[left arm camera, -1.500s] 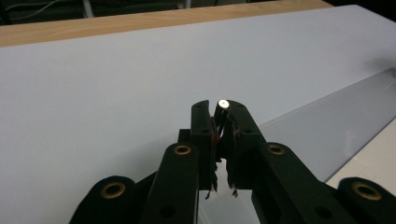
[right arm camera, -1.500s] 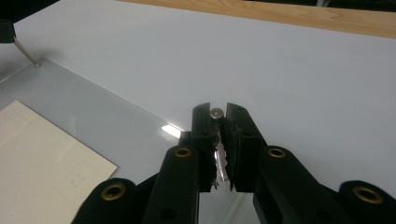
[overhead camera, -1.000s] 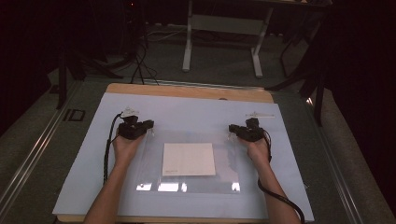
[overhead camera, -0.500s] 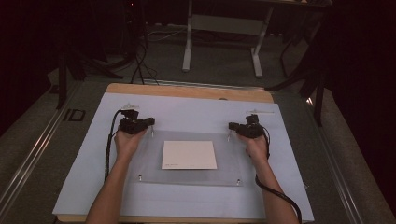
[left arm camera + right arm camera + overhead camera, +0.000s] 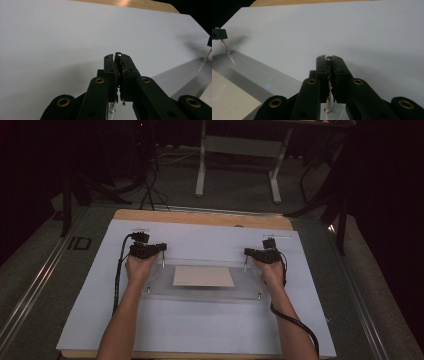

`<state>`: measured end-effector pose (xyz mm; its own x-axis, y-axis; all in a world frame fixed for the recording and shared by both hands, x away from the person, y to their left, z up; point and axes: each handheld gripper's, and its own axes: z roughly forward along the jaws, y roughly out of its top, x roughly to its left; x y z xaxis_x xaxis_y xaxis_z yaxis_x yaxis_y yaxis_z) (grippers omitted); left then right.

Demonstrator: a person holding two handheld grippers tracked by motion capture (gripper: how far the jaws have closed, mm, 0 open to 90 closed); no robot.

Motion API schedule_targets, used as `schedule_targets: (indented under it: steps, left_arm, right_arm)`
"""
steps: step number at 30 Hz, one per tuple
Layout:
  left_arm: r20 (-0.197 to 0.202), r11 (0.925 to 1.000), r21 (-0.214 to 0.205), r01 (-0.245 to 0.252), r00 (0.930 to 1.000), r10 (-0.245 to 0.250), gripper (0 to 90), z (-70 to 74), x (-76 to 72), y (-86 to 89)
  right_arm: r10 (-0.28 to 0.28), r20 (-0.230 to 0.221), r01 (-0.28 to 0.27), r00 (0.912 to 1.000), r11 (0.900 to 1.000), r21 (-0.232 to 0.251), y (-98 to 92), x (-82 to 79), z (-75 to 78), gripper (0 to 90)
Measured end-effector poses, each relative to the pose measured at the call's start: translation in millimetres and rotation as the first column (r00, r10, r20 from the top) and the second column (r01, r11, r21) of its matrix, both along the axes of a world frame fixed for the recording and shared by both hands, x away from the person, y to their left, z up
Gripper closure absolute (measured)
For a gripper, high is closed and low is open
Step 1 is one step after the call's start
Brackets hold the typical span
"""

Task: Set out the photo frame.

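Observation:
A clear acrylic plate (image 5: 200,292) with a beige sheet (image 5: 204,276) on it lies in the middle of the white mat. Thin metal posts stand at its corners. My left gripper (image 5: 161,247) is shut on the far left post (image 5: 118,54), whose head shows between the tips. My right gripper (image 5: 246,252) is shut on the far right post (image 5: 329,59) in the same way. Both pairs of jaws have just closed a little tighter on their posts. The left gripper view shows the right gripper's post (image 5: 205,60) farther off. The right gripper view shows the left gripper's post (image 5: 227,51).
The white mat (image 5: 200,330) covers a wooden table (image 5: 200,217). The two near posts (image 5: 259,295) stand free at the plate's front corners. Cables trail from both grippers along the forearms. A metal stand (image 5: 237,150) and dark floor lie beyond the table.
Both hands and the plate with its sheet have shifted away from the person, toward the table's far edge. The glare along the plate's near edge is gone.

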<state>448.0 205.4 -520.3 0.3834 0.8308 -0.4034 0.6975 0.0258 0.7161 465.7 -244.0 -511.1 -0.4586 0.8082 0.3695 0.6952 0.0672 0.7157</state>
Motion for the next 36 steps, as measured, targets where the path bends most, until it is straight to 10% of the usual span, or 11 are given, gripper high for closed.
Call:
schedule_targets:
  steps: [18,36]
  left_arm:
    - [-0.031,0.9989,-0.006,-0.046,0.9984,0.046,85.9,-0.8,4.4,-3.9]
    - [-0.034,0.9988,-0.010,-0.047,0.9983,0.047,85.8,-1.0,4.9,-3.9]
  right_arm:
    - [0.004,0.065,-0.002,0.9979,0.9993,-0.038,-6.3,-8.9,5.6,71.8]
    - [0.097,0.193,-0.077,0.9764,0.9910,-0.110,-19.5,-52.9,11.3,67.5]
